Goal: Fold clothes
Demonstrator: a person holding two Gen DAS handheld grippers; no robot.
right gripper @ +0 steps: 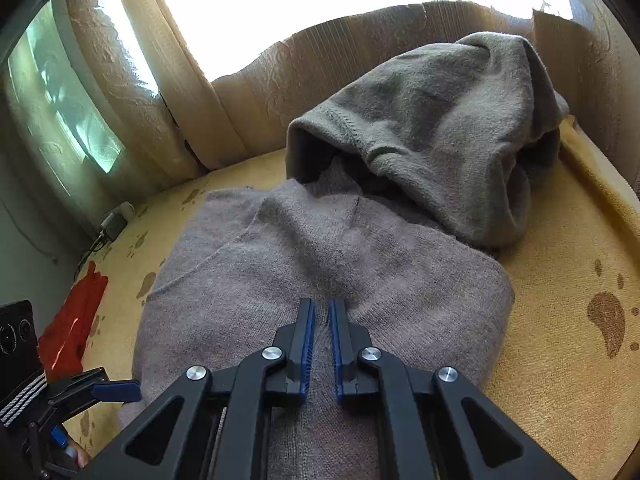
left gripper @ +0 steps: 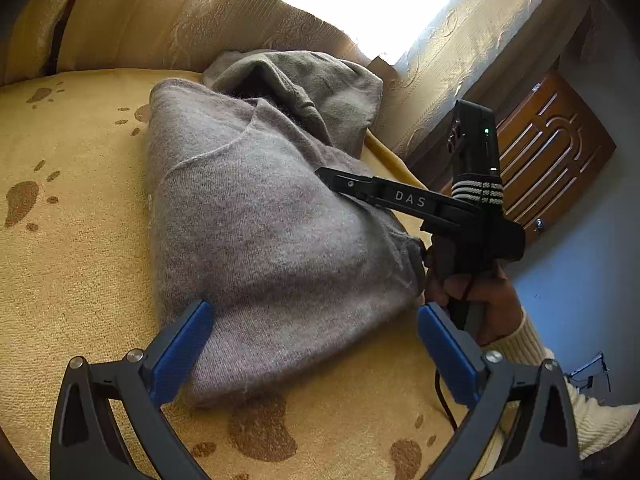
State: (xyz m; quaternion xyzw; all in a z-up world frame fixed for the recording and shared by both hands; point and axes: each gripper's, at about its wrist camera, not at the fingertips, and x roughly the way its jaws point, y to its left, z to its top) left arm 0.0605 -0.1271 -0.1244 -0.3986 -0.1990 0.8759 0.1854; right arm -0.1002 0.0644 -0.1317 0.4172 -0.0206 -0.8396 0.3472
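Paw-print blanket at centre bears a grey knit sweater; right gripper pinches its fabric, left gripper spread wide.

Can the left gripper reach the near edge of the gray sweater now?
Probably yes. The left gripper is open, its fingers on either side of the gray sweater's near edge, with nothing between.

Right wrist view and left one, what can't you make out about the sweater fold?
- Sweater near edge: right wrist view, cut off by the right gripper.
- Whether the right gripper pinches knit: its pads nearly meet; unclear in both views.
- Hood interior: dark in both views.
- Window: blown out.
- Left gripper open; sweater's underside hidden.
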